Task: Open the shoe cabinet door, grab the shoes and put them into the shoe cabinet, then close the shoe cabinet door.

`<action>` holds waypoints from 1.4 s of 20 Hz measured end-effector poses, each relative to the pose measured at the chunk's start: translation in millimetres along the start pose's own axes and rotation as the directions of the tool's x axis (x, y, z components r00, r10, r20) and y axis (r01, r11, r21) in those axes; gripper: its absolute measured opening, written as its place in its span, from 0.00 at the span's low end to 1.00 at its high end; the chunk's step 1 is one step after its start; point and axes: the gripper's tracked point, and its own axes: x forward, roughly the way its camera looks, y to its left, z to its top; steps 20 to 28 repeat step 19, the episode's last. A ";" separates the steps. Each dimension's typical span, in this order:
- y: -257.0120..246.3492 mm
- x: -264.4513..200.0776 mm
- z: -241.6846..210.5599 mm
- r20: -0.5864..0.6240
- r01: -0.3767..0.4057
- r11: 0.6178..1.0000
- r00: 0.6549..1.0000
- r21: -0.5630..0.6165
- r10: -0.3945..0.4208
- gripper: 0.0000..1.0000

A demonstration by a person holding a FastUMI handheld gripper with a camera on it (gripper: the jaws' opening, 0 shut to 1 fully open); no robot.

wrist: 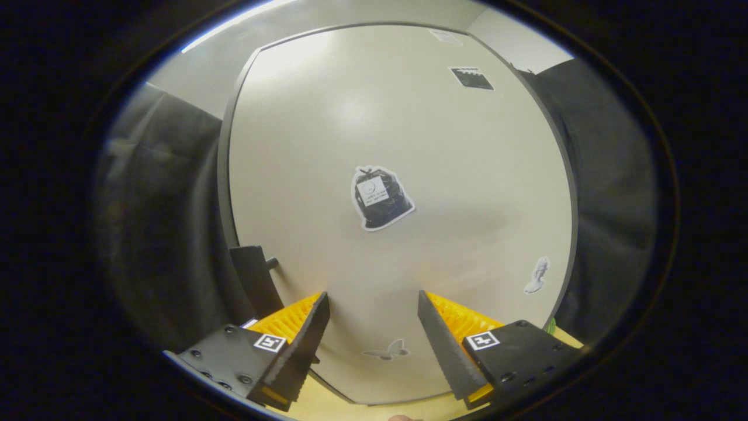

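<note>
- I have the gripper [373, 327] spread wide, nothing between its fingers, facing the shoe cabinet door [403, 146] from close up.
- The door sits flush in its dark frame, shut as far as I can judge. That fits a cabinet waiting to be opened as well as one closed again with the shoes inside, so I cannot place the stage.
- The door handle [255, 279], a dark flat bar on a short post, stands at the door's left edge, just left of and beyond the left finger.
- Risk: the panel is smooth, matte and pale, with nothing to grip except that handle. A finger pressed on the flat face would likely slide.
- Risk: the handle is narrow and off to the side; a closing pinch here would miss it.
- Flat stickers dot the panel: a bin-bag sticker [381, 197] mid-door, a butterfly sticker [387, 351] near the fingers.
</note>
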 end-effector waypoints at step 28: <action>-38.1 -85.7 67.1 0.112 -0.003 0.998 0.994 -0.056 0.010 0.95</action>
